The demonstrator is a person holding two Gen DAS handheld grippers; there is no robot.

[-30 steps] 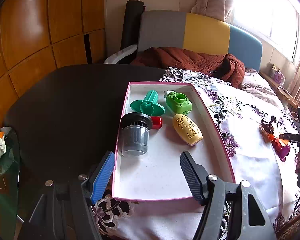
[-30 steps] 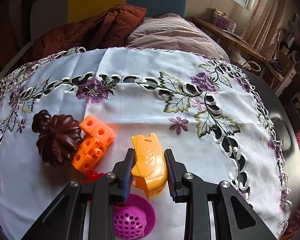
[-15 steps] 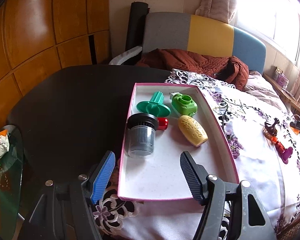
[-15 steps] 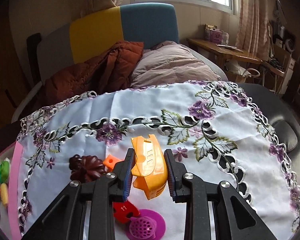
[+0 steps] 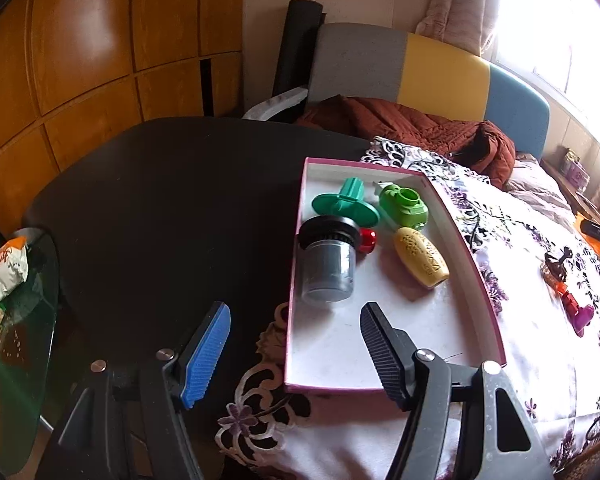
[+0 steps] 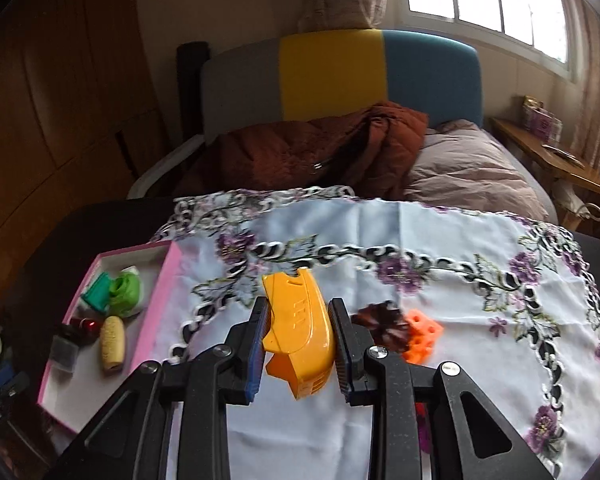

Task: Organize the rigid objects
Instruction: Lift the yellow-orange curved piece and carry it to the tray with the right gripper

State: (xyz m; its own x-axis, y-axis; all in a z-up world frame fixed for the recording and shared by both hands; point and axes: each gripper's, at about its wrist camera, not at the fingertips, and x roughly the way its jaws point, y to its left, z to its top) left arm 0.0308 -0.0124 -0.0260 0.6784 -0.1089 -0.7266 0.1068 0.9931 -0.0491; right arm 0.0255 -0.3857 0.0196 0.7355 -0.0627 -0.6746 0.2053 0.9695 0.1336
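My right gripper [image 6: 300,314] is shut on an orange plastic piece [image 6: 298,328], held above the embroidered cloth [image 6: 440,240]. To its left lies the pink-rimmed white tray [image 6: 156,312] holding a green funnel [image 5: 346,202], a green cup-like toy [image 5: 404,205], a yellow oval piece [image 5: 420,257], a grey jar with a black lid [image 5: 328,264] and a small red piece [image 5: 367,239]. My left gripper [image 5: 294,320] stands open over the tray's near left corner [image 5: 290,360], nothing between its fingers. A dark brown pumpkin-shaped piece [image 6: 386,326] and orange blocks [image 6: 422,336] remain on the cloth.
The black table [image 5: 160,200] shows bare to the tray's left. A glass side table with snack packets [image 5: 4,272] sits at the far left. Behind are a sofa [image 6: 340,76] with a rust-brown jacket [image 6: 308,152] and a pillow. A purple piece [image 5: 582,316] lies on the cloth.
My right gripper has risen off the cloth with the orange piece and swung left, bringing the tray into its view. My left gripper drifted slightly left along the tray's near edge.
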